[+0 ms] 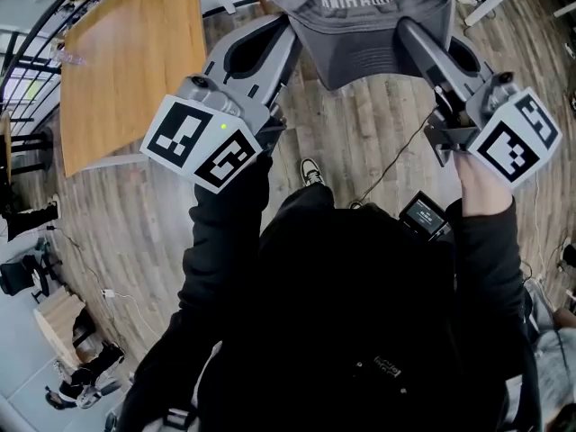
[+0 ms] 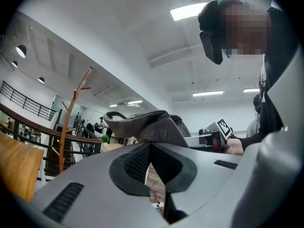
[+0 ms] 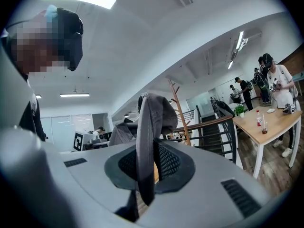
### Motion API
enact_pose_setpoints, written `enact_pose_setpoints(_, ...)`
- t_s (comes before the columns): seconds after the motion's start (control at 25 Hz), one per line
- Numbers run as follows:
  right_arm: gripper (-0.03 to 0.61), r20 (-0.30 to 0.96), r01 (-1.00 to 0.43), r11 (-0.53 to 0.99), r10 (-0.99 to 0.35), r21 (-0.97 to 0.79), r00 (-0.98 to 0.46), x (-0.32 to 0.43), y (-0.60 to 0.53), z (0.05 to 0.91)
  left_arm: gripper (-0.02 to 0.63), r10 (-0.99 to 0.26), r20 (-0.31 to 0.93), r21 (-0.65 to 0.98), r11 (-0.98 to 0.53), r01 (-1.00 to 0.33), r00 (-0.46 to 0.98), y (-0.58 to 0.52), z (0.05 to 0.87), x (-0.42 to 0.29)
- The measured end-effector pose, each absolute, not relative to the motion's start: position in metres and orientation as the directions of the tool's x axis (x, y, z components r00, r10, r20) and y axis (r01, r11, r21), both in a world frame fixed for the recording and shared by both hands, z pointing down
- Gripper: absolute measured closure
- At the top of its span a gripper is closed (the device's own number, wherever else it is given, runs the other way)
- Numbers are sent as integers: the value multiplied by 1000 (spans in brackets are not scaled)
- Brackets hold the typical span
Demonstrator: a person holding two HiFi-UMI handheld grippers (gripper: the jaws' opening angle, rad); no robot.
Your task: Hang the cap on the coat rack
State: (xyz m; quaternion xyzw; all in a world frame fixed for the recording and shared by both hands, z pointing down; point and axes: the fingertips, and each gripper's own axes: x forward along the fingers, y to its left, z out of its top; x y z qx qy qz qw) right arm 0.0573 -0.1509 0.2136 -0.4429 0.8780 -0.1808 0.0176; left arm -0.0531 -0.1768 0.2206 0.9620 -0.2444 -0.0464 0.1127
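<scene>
Left tool (image 1: 290, 27) and right tool (image 1: 410, 31) on opposite edges of gray cap (image 1: 369, 39)

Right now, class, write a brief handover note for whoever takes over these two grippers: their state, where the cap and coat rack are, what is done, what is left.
Left gripper: shut on one edge of the cap.
Right gripper: shut on the opposite edge.
Cap: held up in the air between them.
Coat rack: stands further off by the railing, and the cap is not touching it.
Done: cap is in hand.
Left: carry it over and hang it on a peg.
</scene>
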Motion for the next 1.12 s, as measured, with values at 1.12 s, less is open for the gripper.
enact_pose_setpoints(1.12, 540, 62, -742, 581, -772, -335, -632, 37, -126, 210, 609, -439, -44, 158, -890, -428, 897, -145, 219, -62)
